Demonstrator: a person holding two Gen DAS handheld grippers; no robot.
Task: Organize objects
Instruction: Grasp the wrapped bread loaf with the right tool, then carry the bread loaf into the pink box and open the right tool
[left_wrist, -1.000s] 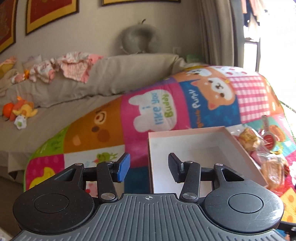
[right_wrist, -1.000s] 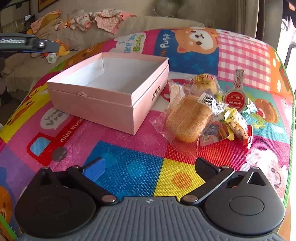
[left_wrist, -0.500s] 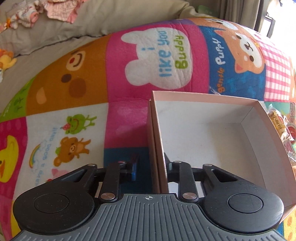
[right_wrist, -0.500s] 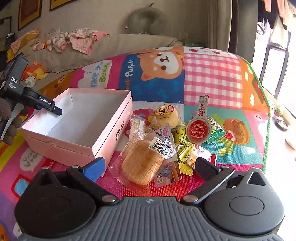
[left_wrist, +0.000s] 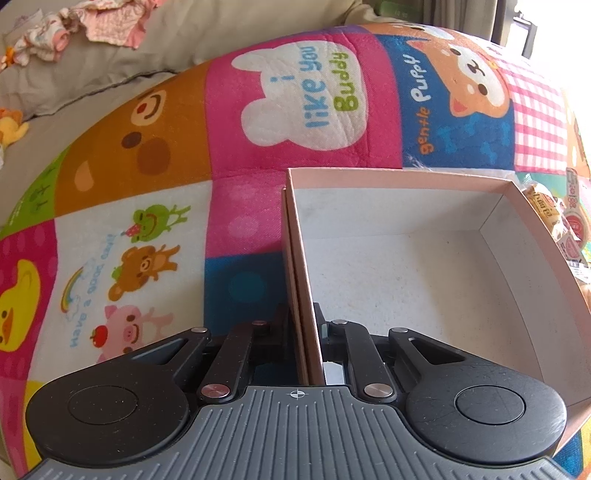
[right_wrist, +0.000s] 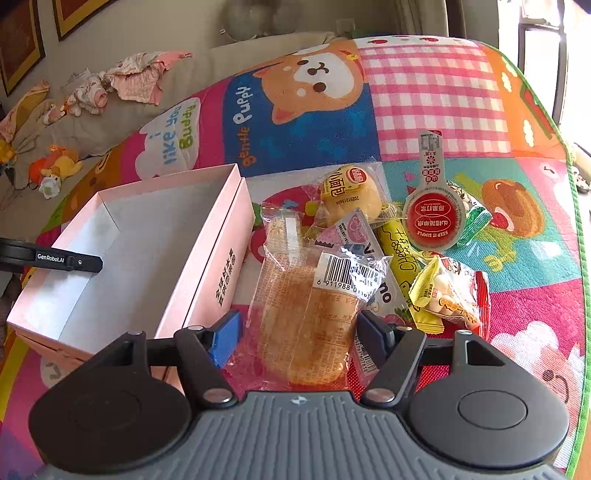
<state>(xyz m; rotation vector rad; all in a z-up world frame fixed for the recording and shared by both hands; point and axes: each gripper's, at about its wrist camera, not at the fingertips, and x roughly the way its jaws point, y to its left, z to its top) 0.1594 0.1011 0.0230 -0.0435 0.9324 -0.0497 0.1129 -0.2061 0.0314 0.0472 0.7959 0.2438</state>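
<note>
The left hand-held gripper (left_wrist: 301, 325) tilts steeply down, clamped tight on the near side wall of the pink box (left_wrist: 406, 280). The right hand-held gripper (right_wrist: 295, 332) – jaws just closing, pads not visibly pressing – straddles the wrapped bread (right_wrist: 306, 317), whose long axis points away. Only the right view shows the snack pile (right_wrist: 424, 236) beside the box.

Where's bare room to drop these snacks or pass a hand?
Free: the pink box interior, empty, left gripper clamped on its near wall; checked mat patch beyond the pile. Crowded: snack pile right of the box, where the right gripper straddles the wrapped bread.
</note>
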